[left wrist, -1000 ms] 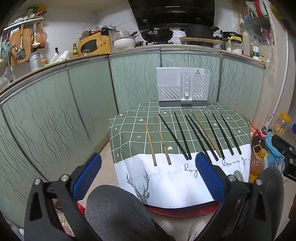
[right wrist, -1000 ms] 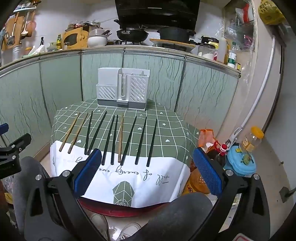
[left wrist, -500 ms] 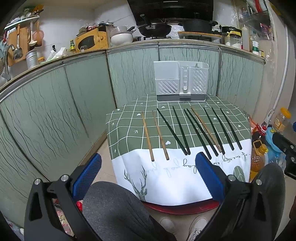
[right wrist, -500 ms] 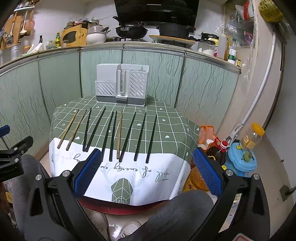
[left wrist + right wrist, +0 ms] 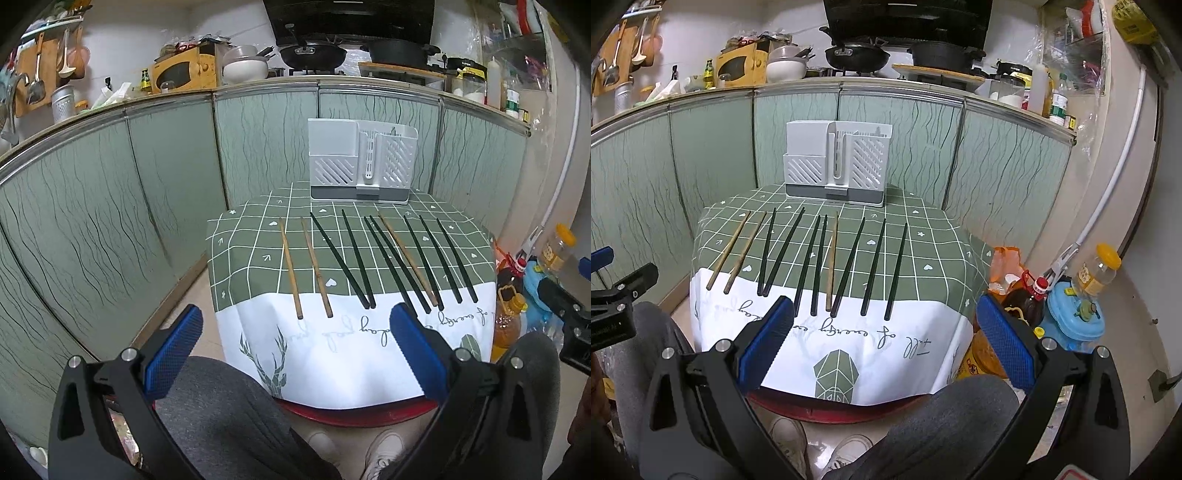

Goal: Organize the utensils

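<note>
Near the tabletop (image 5: 258, 236) edge, both our claws, left (image 5: 295, 345) and right (image 5: 882, 341), gape empty; we should pinch chopsticks (image 5: 816, 266) by overhanging near ends.

Small table (image 5: 369, 413), green checked cloth (image 5: 243, 254), ten chopsticks (image 5: 358, 258) in a row, white utensil holder (image 5: 364, 162) behind

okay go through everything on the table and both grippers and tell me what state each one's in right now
Left gripper: open, empty.
Right gripper: open, empty.
Black chopsticks: seven, lying flat.
Wooden chopsticks: three, lying flat.
Utensil holder: upright; contents unclear.
Tablecloth: spread, front edge hanging.
</note>
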Demonstrator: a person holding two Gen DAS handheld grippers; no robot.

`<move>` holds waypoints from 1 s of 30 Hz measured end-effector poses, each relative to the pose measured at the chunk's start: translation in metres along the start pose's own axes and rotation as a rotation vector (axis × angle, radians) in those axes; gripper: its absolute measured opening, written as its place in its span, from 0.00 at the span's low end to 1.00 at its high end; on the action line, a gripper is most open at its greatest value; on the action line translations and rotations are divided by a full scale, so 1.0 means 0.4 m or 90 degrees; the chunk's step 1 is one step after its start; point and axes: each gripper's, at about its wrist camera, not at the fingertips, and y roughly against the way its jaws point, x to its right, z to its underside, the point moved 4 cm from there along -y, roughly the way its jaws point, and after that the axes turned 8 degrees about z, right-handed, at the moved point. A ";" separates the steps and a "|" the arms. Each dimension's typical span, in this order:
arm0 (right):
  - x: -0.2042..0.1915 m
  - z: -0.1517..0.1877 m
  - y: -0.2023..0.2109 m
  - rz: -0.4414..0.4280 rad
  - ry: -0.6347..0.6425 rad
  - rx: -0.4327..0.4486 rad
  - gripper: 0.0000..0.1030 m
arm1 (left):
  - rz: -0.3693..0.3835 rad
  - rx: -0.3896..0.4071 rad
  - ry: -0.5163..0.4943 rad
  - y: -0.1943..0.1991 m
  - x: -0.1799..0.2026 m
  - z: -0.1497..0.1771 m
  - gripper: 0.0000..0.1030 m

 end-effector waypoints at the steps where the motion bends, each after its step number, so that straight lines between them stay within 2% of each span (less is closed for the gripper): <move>1: 0.000 0.000 0.000 -0.001 0.000 0.000 0.92 | 0.002 0.001 0.002 0.001 0.000 -0.001 0.95; 12: 0.001 -0.003 0.003 -0.022 -0.002 0.006 0.92 | 0.010 0.001 -0.011 -0.005 0.009 0.004 0.95; 21: 0.006 -0.003 0.001 -0.029 -0.001 0.011 0.92 | 0.053 0.006 0.007 -0.015 -0.003 0.012 0.95; 26: 0.015 -0.011 0.000 -0.038 -0.006 0.023 0.92 | 0.059 0.032 -0.001 -0.008 -0.008 -0.003 0.95; 30: 0.027 -0.026 0.008 -0.038 -0.008 0.048 0.92 | 0.046 0.074 -0.016 0.015 -0.014 -0.029 0.95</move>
